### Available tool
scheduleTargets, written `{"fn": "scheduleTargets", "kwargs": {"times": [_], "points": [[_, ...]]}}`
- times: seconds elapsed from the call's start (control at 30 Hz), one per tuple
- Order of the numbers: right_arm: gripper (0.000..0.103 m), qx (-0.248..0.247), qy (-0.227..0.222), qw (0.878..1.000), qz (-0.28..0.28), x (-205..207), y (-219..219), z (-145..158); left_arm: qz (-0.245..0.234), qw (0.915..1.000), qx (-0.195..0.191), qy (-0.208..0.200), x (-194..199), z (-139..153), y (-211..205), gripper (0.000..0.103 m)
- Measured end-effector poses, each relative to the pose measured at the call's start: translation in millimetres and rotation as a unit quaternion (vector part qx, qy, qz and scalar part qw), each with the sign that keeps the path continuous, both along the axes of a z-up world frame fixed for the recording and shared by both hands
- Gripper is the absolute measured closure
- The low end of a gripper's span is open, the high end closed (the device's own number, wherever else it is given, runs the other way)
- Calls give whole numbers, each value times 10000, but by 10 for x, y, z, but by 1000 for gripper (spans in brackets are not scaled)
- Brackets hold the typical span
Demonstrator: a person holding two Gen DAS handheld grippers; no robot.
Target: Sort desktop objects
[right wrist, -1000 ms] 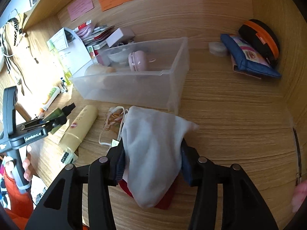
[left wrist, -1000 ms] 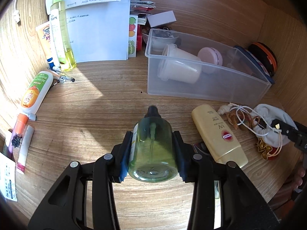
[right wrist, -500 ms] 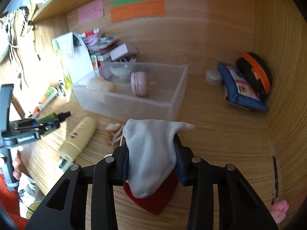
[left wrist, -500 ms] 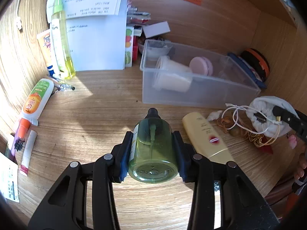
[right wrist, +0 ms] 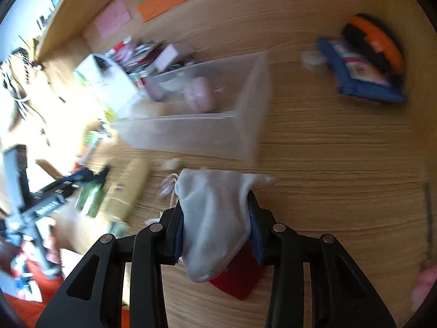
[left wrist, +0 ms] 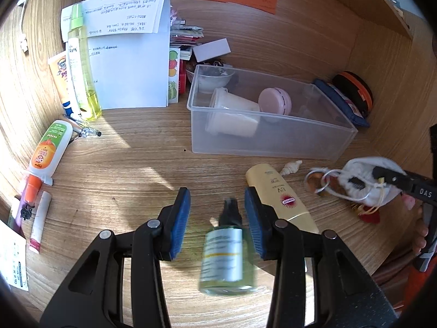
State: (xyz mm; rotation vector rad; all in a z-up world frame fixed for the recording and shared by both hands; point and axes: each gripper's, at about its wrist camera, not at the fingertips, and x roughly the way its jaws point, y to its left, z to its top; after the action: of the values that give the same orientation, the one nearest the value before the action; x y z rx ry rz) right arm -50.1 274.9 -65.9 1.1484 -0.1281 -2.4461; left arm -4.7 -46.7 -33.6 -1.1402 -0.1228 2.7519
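The wood-grain worktop [left wrist: 123,164] carries a clear plastic bin [left wrist: 267,134] ahead of the left gripper [left wrist: 217,205], whose jaws stand wide. Between them, blurred and touching neither pad, is a green glass bottle [left wrist: 226,257] with a white label. Just right lies a yellow tube [left wrist: 281,196] marked "UV". The right gripper [right wrist: 215,218] jaws clamp a soft white pouch [right wrist: 215,218].

- Green bottle [left wrist: 228,257] motion-blurred between the left tongs [left wrist: 217,218]; label unreadable.
- Right wrist view smeared; clear bin [right wrist: 207,125] contents indistinct.
- White pouch [right wrist: 215,218] hides the right tongs' pads; red cloth [right wrist: 240,276] beneath partly covered.
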Motion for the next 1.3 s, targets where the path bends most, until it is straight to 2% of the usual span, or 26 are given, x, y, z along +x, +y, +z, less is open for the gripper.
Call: {"fn": "scheduleTargets", "kwargs": {"times": [0.1,0.27,0.37,0.4,0.47,0.57,0.63,0.7,0.77,0.8,0.9,1.0,1.13,1.23,1.27,1.3], "points": [[68,360,454,9980,-264,103,56,170,-31,10000,-30,7,-32,-2,36,62],[68,328,861,9954,-261,137,87,440,-157,9997,78,-141,17,-55,25,62],[68,637,977,9929,-214,100,-18,440,-302,9993,-143,-152,136,-95,81,48],[67,739,960,9925,-153,79,-64,402,-317,9991,-231,-146,173,-114,102,40],[65,947,849,9919,-4,40,-180,309,-353,9986,-344,-187,226,-169,125,37],[63,1315,790,9881,113,52,-287,154,-319,9978,-490,-328,241,-270,144,37],[57,1605,853,9833,61,74,-319,95,-273,9972,-520,-458,227,-350,131,37],[41,1906,1025,9763,-71,120,-307,96,-230,9970,-521,-531,219,-410,105,38],[29,2096,1244,9697,-190,190,-259,162,-193,9971,-559,-476,230,-420,94,40],[27,2104,1337,9682,-203,225,-232,199,-183,9972,-571,-455,232,-420,89,42],[25,2099,1426,9670,-213,279,-171,283,-109,9973,-615,-385,223,-424,69,52],[22,2095,1297,9692,-4,265,-193,239,-35,9976,-597,-353,214,-421,35,62],[22,2275,1068,9678,131,285,-255,44,-29,9983,-473,-333,215,-421,3,62],[22,2057,895,9745,39,282,-212,-84,-34,9981,-530,-324,204,-423,25,62],[26,1953,844,9771,-12,276,-180,-116,-32,9980,-547,-319,200,-424,32,62],[34,1829,791,9799,-49,279,-158,-142,-31,9980,-547,-318,203,-424,35,62]]}}
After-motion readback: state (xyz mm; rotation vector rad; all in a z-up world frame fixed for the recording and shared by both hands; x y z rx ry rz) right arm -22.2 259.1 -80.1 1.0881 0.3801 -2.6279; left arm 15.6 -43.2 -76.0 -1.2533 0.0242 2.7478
